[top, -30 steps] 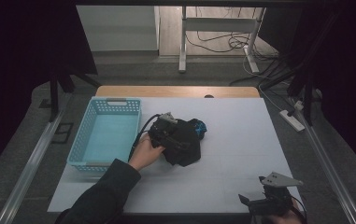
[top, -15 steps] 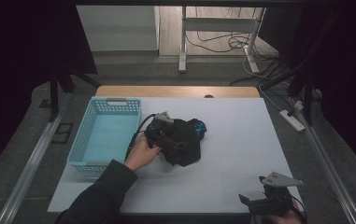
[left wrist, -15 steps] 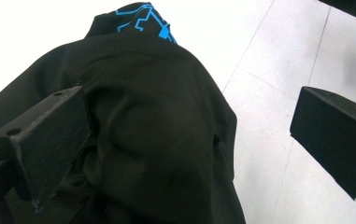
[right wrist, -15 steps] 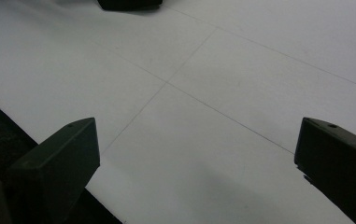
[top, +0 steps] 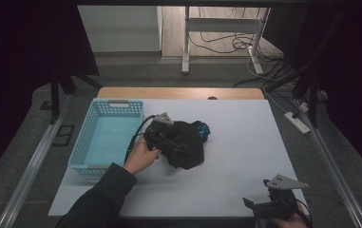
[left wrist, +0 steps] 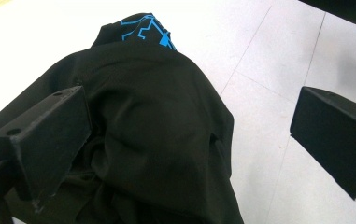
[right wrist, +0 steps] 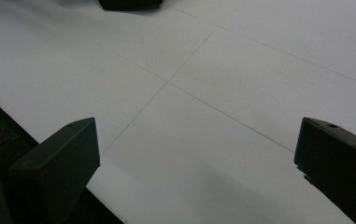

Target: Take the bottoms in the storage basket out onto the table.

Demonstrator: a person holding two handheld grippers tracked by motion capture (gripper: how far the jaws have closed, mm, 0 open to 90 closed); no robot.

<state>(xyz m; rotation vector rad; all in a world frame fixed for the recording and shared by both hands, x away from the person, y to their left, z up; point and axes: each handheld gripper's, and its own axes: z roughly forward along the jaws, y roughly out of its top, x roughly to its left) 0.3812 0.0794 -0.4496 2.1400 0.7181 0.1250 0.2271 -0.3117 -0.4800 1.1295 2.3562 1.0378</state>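
Cloth (top: 187, 145), one black crumpled piece with a blue print at its far end, lies mid-frame on the white table (top: 245, 142) in the high view. Left gripper (left wrist: 192, 140) hangs over it, jaws spread, one jaw against the fabric. One blue basket (top: 106, 137) stands just left. Right gripper (top: 264, 206) sits lower right, jaws spread over bare table.

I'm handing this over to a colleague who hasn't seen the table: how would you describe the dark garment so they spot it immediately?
On the white table, look just right of the light blue plastic basket. There lies a crumpled black cloth garment, with the open left gripper at its near-left edge. Its blue printed pattern, peeking out at the far end, sets it apart: nothing else soft or dark lies on the tabletop.
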